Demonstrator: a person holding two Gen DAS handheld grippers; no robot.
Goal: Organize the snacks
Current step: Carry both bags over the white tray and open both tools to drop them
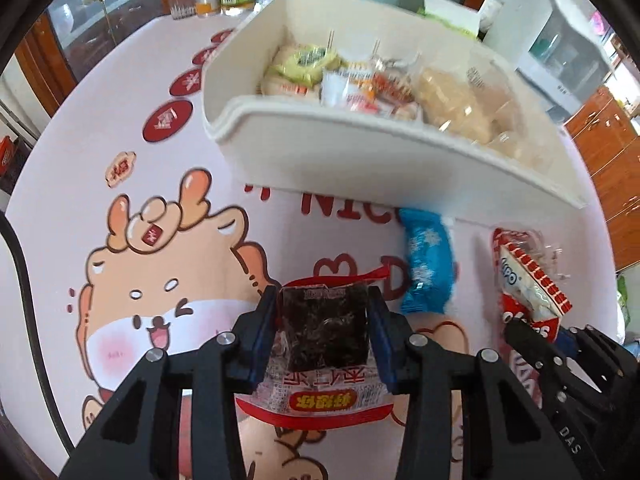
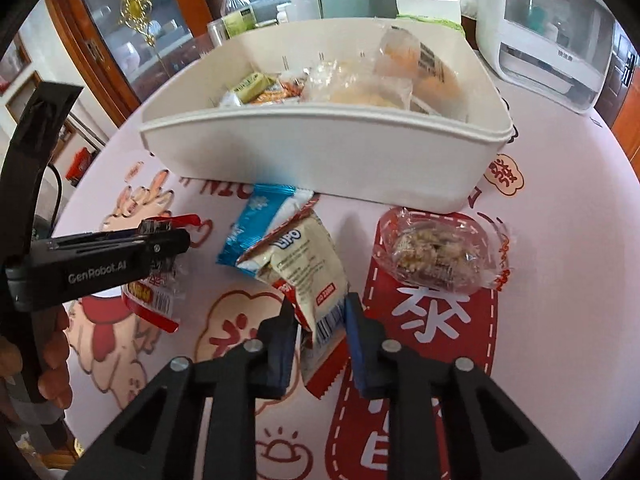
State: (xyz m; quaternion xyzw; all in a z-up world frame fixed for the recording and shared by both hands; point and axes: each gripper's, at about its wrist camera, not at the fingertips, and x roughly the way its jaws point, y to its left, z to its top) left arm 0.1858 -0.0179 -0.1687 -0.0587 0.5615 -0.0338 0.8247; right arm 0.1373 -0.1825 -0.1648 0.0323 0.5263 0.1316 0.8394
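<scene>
Both grippers are showing black linkage arms, silver pivot screws and blue finger pads (image 1: 384, 340). The left gripper (image 2: 168, 236) is wearing white "GenRobot.AI" lettering on its side.

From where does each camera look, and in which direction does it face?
Left wrist: on the left gripper, looking steeply down past a dark seaweed packet in its grip toward the white bin; the right gripper shows at right.
Right wrist: on the right gripper, facing down over the Lipo packet it holds; a hand shows at left.
Shared: bin, blue packet, cartoon tablecloth.
</scene>
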